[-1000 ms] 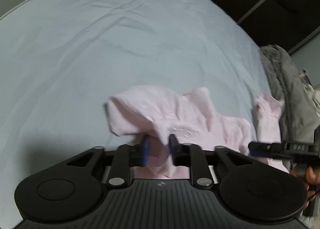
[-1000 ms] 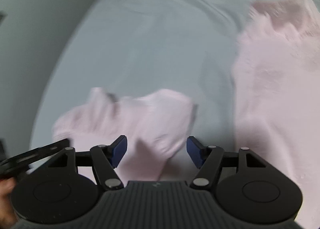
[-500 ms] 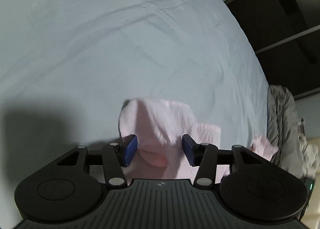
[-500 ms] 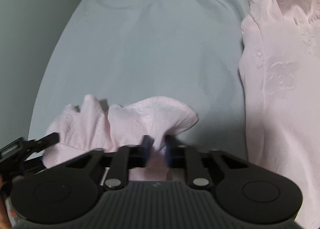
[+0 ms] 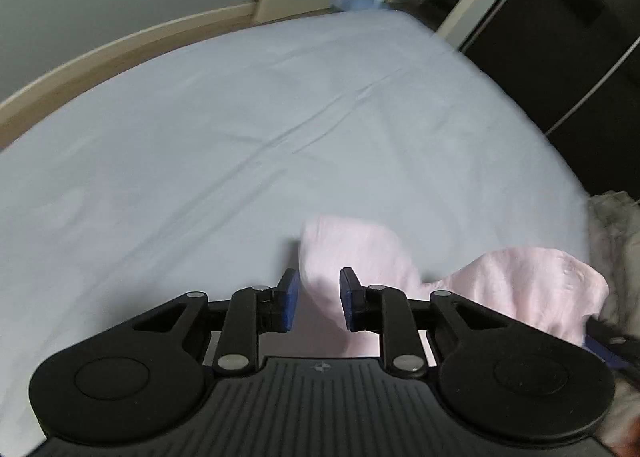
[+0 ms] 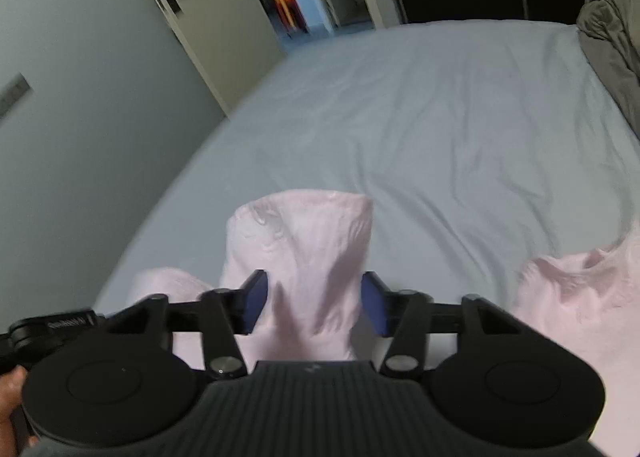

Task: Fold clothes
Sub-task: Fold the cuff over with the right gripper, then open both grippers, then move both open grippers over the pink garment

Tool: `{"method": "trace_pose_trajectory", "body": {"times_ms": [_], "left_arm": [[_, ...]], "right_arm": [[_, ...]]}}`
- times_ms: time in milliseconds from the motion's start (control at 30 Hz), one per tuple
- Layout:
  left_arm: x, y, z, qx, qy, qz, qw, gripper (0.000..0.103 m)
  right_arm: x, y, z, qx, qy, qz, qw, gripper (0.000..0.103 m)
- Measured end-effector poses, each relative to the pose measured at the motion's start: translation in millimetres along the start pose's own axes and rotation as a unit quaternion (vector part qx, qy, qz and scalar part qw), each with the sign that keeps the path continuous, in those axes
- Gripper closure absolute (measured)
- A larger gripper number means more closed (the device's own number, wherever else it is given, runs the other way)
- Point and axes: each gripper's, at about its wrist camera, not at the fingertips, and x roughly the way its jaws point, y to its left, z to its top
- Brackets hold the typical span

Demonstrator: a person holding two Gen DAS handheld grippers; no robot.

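A pale pink garment (image 5: 500, 289) lies bunched on the light blue bed sheet (image 5: 240, 145). My left gripper (image 5: 318, 303) is open, with a fold of the pink cloth standing between its blue pads, not pinched. In the right wrist view the pink garment (image 6: 304, 253) rises as a tall fold between the open jaws of my right gripper (image 6: 314, 307), and more of it lies at the lower right. The left gripper's tip shows at the left edge of the right wrist view.
A grey blanket (image 6: 612, 29) is heaped at the bed's right side and also shows in the left wrist view (image 5: 616, 225). A wall with an open doorway (image 6: 280, 1) stands beyond the bed. Dark wardrobe doors (image 5: 560, 37) are at the right.
Both cameras have tilted up, so the room now shows. My right gripper was shut on the cloth half a second ago and now stands open. My left gripper opened earlier and stays open.
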Motion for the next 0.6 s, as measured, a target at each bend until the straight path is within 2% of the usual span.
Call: {"method": "trace_pose_trajectory", "body": {"times_ms": [133,233,300,400,500,600], "left_arm": [[-11,15,-9,-0.002,-0.038,0.002,0.9993,0.084],[-20,30,-24,-0.009,-0.035,-0.006,0.9993,0.084],[-30,36,-41,0.002,-0.027,-0.02,0.9994,0.084],[-47,47,-84,0.027,0.004,-0.029,0.9992,0.084],[-62,62,-128,0.011,0.046,-0.03,0.9984,0.084],[-82,69,-166,0.003,0.071,-0.029,0.9971,0.084]], "right_arm": [[-6,-13,-18,0.006,0.017,0.007,1.0,0.048],[-8,-25,-42,0.007,0.036,0.004,0.999,0.048],[-5,-33,-62,0.024,0.043,0.014,0.999,0.048],[-25,-40,-94,0.051,0.055,0.036,0.997,0.048],[-56,-57,-130,0.079,0.083,0.046,0.992,0.048],[-87,-66,-152,0.108,0.098,0.05,0.988,0.048]]}}
